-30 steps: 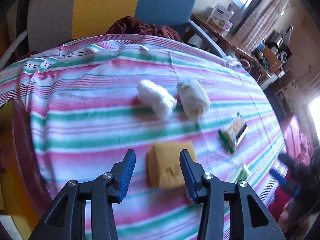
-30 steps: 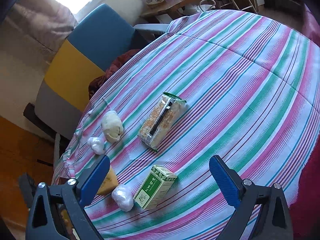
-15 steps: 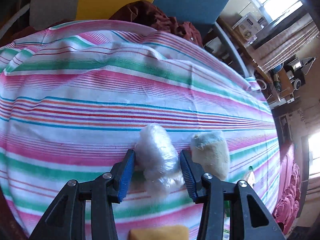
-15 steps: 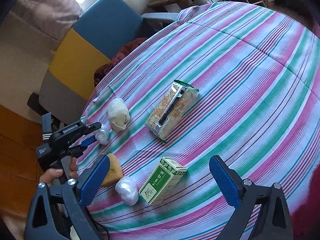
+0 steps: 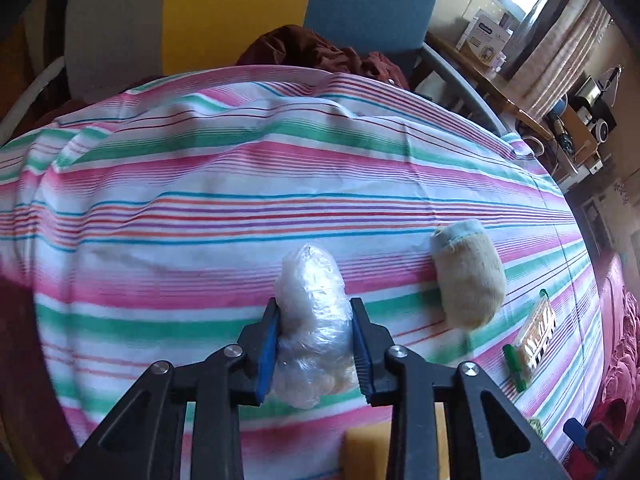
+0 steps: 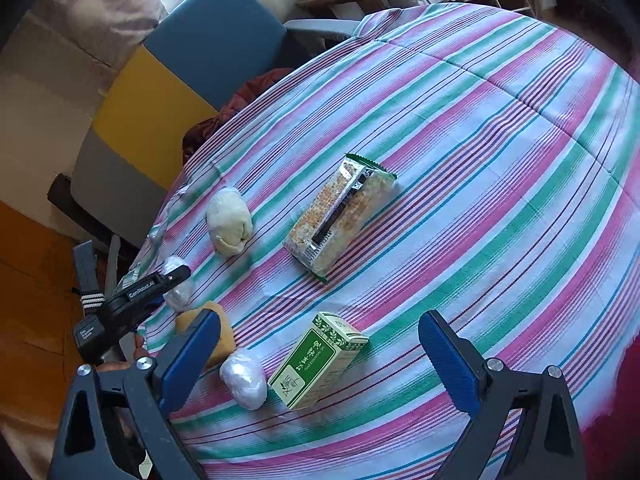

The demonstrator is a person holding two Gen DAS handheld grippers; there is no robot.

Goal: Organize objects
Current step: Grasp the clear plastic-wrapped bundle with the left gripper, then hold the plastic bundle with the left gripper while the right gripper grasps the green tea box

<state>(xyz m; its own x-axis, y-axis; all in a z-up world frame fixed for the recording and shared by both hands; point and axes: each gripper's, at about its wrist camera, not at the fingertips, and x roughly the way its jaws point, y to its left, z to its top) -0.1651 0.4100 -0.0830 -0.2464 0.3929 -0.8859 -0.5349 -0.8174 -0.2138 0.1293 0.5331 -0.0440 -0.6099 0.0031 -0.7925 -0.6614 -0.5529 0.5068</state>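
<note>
left claw (image 5: 314,344) clamped on plastic-wrapped bundle (image 5: 312,320) near desk (image 5: 200,200) edge, pads squeezing both sides, likely for regrouping. right claw (image 6: 320,356) wide open, empty, hovering over green box (image 6: 316,364), probably next pick. second wrapped bundle (image 6: 243,378) just beside box; sponge (image 6: 218,332), cloth roll (image 6: 229,220), snack pack (image 6: 340,216) scattered, unsorted.

1. This is a home, a lived-in dining or sitting room.
2. A round table wears a striped tablecloth (image 6: 500,128).
3. An armchair (image 6: 216,44) in blue, yellow and grey stands beside it, maroon clothing (image 5: 316,52) heaped on the seat.
4. A cluttered wooden side table (image 5: 492,84) sits under curtains (image 5: 568,40), possibly with small appliances beyond.
</note>
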